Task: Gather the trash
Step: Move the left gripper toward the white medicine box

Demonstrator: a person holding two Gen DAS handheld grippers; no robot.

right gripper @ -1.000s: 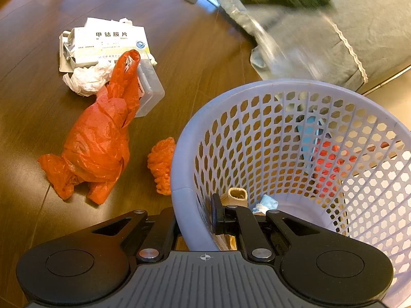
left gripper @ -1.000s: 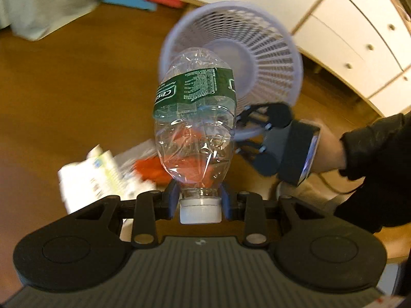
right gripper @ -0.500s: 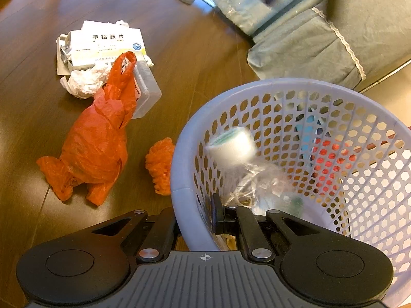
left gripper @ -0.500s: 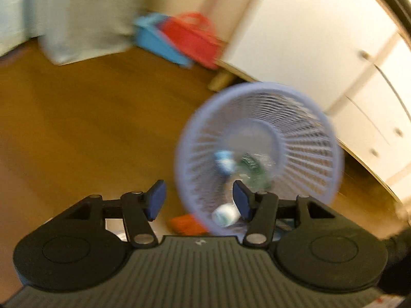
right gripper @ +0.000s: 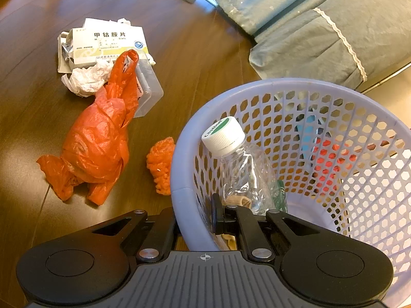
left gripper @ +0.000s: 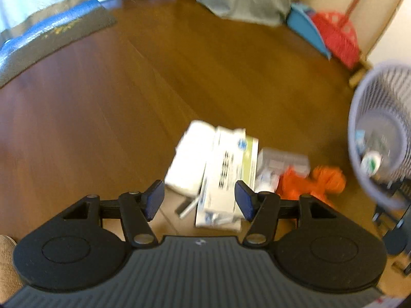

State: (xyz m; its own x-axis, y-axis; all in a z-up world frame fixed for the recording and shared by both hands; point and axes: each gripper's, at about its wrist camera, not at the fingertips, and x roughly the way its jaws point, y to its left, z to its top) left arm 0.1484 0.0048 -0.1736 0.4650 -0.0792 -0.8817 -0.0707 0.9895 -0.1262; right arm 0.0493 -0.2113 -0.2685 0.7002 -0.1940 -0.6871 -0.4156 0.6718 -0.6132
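Observation:
My right gripper [right gripper: 197,218] is shut on the near rim of the lilac mesh basket [right gripper: 179,172]. Inside it leans a clear plastic bottle [right gripper: 239,169] with a white cap. On the wooden floor to the left lie an orange plastic bag [right gripper: 97,143], a small orange wad [right gripper: 160,165], a white medicine box [right gripper: 108,43], crumpled white paper [right gripper: 84,79] and a clear plastic case [right gripper: 149,89]. My left gripper [left gripper: 197,200] hangs above that pile, its jaws opening with nothing held. The medicine box [left gripper: 226,172] shows blurred between its fingers, the basket [left gripper: 380,138] at the right edge.
Grey-green curtain fabric [right gripper: 308,25] drapes to the floor beyond the basket. A dark mat [left gripper: 51,38] lies at the far left. A blue dustpan [left gripper: 308,28] and red broom [left gripper: 336,38] lean by the wall. A white tissue pack [left gripper: 190,159] lies left of the box.
My left gripper let the bottle go; it dropped into the basket and now leans there. The left gripper opened, swung away from the basket and came down over the floor pile. The right gripper stayed put.

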